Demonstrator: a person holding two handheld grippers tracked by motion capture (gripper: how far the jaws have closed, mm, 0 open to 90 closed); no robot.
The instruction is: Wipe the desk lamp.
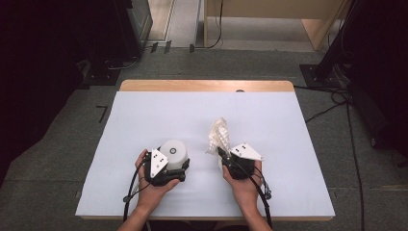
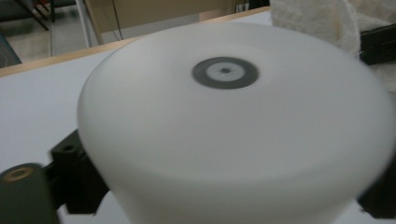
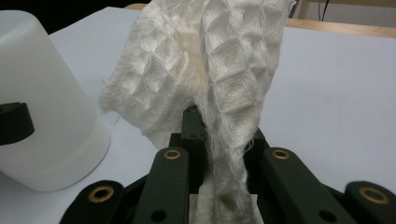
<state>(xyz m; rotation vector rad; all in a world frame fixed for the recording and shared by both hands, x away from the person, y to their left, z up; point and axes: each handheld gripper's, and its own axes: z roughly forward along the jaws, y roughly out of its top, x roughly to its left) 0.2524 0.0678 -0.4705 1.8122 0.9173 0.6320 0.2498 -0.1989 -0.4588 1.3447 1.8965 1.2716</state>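
Cloth (image 3: 219,93) pinched tight in my right gripper (image 3: 224,186); left gripper (image 1: 166,169) clamps tub (image 2: 233,130). I wipe gently, tub steady.

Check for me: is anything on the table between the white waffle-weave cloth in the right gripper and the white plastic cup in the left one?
Nothing visible. The white waffle-weave cloth, pinched in the right gripper, and the white plastic cup, clamped by the left gripper, have bare white tabletop between them.
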